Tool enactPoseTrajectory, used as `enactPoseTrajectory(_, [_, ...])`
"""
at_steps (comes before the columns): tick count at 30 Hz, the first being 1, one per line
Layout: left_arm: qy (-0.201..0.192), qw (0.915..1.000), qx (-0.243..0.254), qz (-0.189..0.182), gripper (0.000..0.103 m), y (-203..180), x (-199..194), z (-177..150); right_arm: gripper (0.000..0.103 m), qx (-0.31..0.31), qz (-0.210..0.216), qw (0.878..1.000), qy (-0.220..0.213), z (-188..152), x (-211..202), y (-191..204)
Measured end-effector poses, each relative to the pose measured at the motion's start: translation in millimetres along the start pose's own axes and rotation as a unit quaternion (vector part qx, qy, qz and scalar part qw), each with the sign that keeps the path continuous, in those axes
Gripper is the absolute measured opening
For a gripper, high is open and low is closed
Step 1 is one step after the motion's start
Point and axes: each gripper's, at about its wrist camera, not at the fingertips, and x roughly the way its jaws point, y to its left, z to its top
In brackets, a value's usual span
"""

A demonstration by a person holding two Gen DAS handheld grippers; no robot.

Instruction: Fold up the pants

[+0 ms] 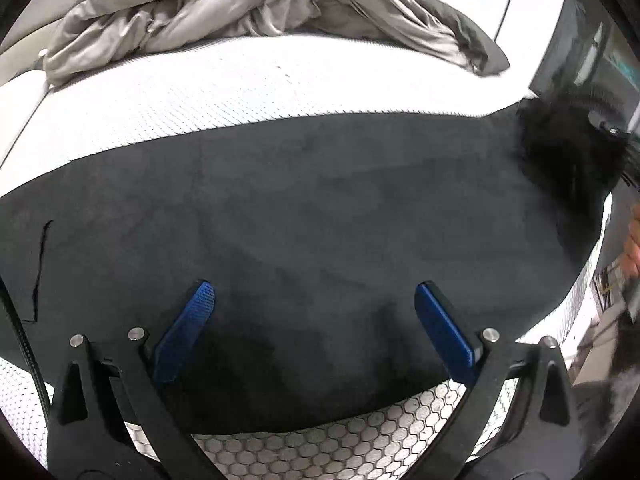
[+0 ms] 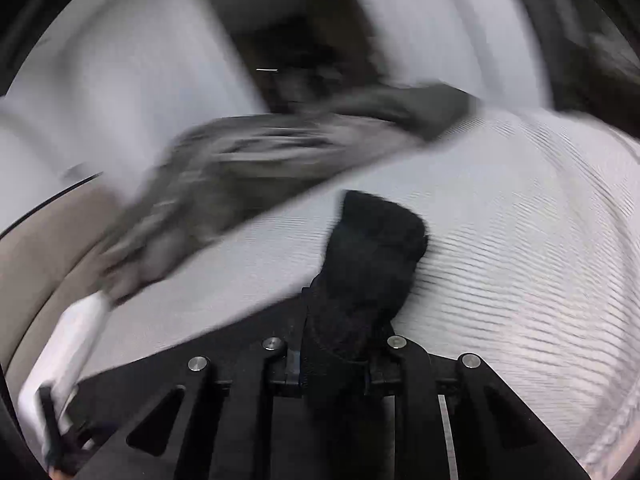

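Both views are round fisheye pictures with dark corners and bent edges. The left wrist view is sharp and bright; the white mattress (image 1: 248, 92) nearly blows out, and the right edge smears. The right wrist view is heavily motion-blurred throughout, streaking the mattress weave.

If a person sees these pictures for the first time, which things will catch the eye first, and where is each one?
First the black pants, spread flat over the near half of the white mattress in the left wrist view, with the open left tongs above them. Next the crumpled grey blanket at the far edge. In the blurred right wrist view, the right tongs are shut on a black bunch of pants fabric.
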Motion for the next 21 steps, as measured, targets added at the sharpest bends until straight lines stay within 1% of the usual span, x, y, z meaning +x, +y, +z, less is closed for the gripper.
enactPoseTrajectory(1, [-0.003, 1.0, -0.008, 0.004, 0.1, 5.7, -3.8, 0.8, 0.02, -0.025, 0.051, 0.998, 0.014, -2.1, 2.3, 29.4])
enactPoseTrajectory(2, [-0.007, 0.9997, -0.021, 0.007, 0.1, 12.0, -4.5, 1.9, 0.029, -0.054, 0.111, 0.991, 0.052, -7.8, 9.0, 59.6])
enactPoseTrajectory(3, [-0.008, 0.9993, -0.036, 0.009, 0.1, 18.9, -4.2, 3.0, 0.051, -0.078, 0.149, 0.982, 0.089, -14.5, 14.8, 80.0])
enactPoseTrajectory(4, [-0.006, 0.9985, -0.055, 0.006, 0.1, 26.1, -3.7, 3.5, 0.06, -0.11, 0.206, 0.963, 0.137, -27.1, 21.6, 105.8])
enactPoseTrajectory(5, [-0.004, 0.9979, -0.065, -0.002, 0.099, 31.7, -3.3, 4.7, 0.069, -0.142, 0.242, 0.945, 0.167, -40.0, 24.0, 124.5])
enactPoseTrajectory(6, [-0.001, 0.9971, -0.075, -0.016, 0.097, 35.9, -3.3, 5.5, 0.069, -0.182, 0.252, 0.932, 0.185, -53.9, 22.3, 140.5])
enactPoseTrajectory(7, [-0.001, 0.9963, -0.08, -0.031, 0.096, 37.4, -4.1, 5.7, 0.069, -0.211, 0.239, 0.929, 0.19, -61.8, 19.3, 147.5])
enactPoseTrajectory(8, [-0.004, 0.9954, -0.084, -0.046, 0.093, 37.8, -5.3, 7.1, 0.069, -0.222, 0.232, 0.928, 0.191, -64.7, 16.8, 148.0])
enactPoseTrajectory(9, [-0.007, 0.9943, -0.087, -0.06, 0.089, 37.0, -5.3, 9.4, 0.069, -0.222, 0.23, 0.928, 0.19, -64.4, 13.9, 144.6])
enactPoseTrajectory(10, [-0.009, 0.9925, -0.092, -0.079, 0.085, 35.1, -5.8, 10.9, 0.07, -0.21, 0.225, 0.934, 0.182, -60.4, 11.6, 134.0])
enactPoseTrajectory(11, [-0.006, 0.9898, -0.098, -0.103, 0.078, 32.3, -4.3, 13.1, 0.074, -0.203, 0.209, 0.941, 0.175, -56.9, 13.0, 126.2])
enactPoseTrajectory(12, [0.0, 0.9857, -0.107, -0.13, 0.07, 29.8, -1.6, 15.3, 0.076, -0.189, 0.173, 0.953, 0.163, -52.9, 16.0, 110.9])
enactPoseTrajectory(13, [0.009, 0.9807, -0.117, -0.157, 0.067, 27.4, 2.3, 16.3, 0.076, -0.182, 0.146, 0.959, 0.163, -52.8, 22.5, 102.3])
enactPoseTrajectory(14, [0.025, 0.9734, -0.127, -0.189, 0.065, 23.2, 11.0, 19.4, 0.076, -0.174, 0.111, 0.964, 0.168, -54.0, 30.8, 88.6])
enactPoseTrajectory(15, [0.038, 0.9682, -0.133, -0.209, 0.065, 18.5, 17.2, 19.2, 0.076, -0.169, 0.079, 0.966, 0.179, -57.7, 40.5, 76.6])
enactPoseTrajectory(16, [0.058, 0.963, -0.136, -0.225, 0.065, 12.2, 26.4, 19.5, 0.076, -0.164, 0.06, 0.966, 0.192, -63.1, 48.0, 66.5])
enactPoseTrajectory(17, [0.07, 0.96, -0.138, -0.234, 0.065, 7.8, 33.3, 19.9, 0.076, -0.161, 0.043, 0.963, 0.211, -69.5, 58.7, 57.7])
enactPoseTrajectory(18, [0.078, 0.9592, -0.137, -0.235, 0.066, 4.4, 40.0, 21.5, 0.076, -0.161, 0.032, 0.96, 0.227, -75.8, 66.0, 49.9])
enactPoseTrajectory(19, [0.082, 0.9607, -0.133, -0.229, 0.066, 1.0, 44.9, 24.1, 0.076, -0.157, 0.03, 0.957, 0.242, -83.7, 73.4, 41.7])
enactPoseTrajectory(20, [0.086, 0.9615, -0.134, -0.224, 0.068, -2.5, 49.2, 26.7, 0.076, -0.156, 0.031, 0.955, 0.25, -84.6, 79.2, 36.5])
enactPoseTrajectory(21, [0.089, 0.9597, -0.14, -0.227, 0.069, -5.1, 54.2, 30.4, 0.076, -0.159, 0.033, 0.954, 0.252, -87.9, 80.6, 33.0])
